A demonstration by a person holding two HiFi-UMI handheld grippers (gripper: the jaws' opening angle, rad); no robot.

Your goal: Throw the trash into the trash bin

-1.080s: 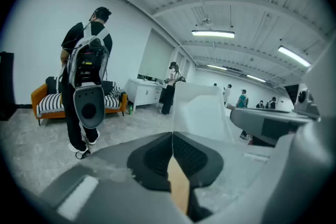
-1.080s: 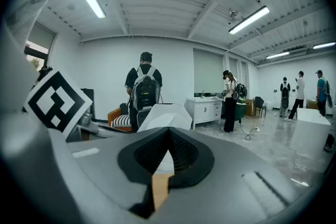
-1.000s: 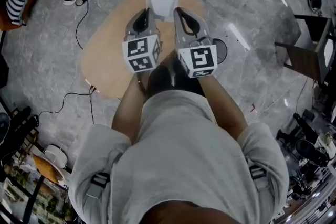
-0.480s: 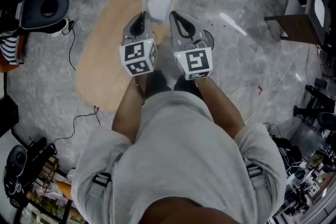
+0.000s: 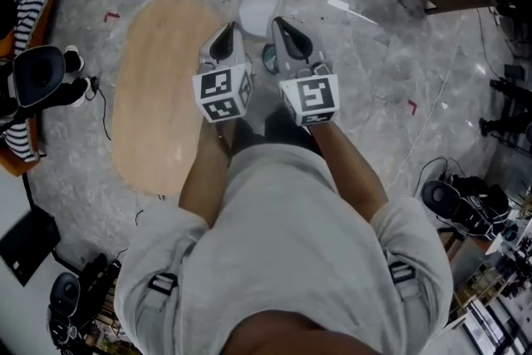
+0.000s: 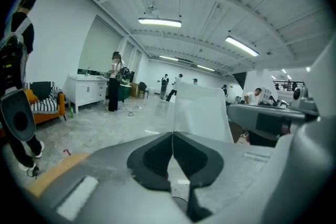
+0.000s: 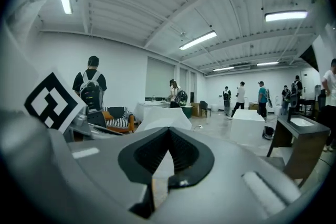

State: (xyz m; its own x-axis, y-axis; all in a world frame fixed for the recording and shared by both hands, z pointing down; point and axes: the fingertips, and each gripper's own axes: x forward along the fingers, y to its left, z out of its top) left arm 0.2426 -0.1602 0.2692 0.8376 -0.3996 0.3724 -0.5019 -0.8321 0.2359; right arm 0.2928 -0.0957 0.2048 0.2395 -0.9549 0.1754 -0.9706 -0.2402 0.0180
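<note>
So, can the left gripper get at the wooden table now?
Likely yes: the wooden table lies just left of the left gripper, nothing between, though its jaws are shut on the white bag.

two claws (image 5: 228, 32) (image 5: 280, 24), one white container (image 5: 256, 6)

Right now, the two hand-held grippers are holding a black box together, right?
Not quite. The box is white, not black. The head view shows it pinched between the left hand-held gripper and the right hand-held gripper, so they are holding it together.
</note>
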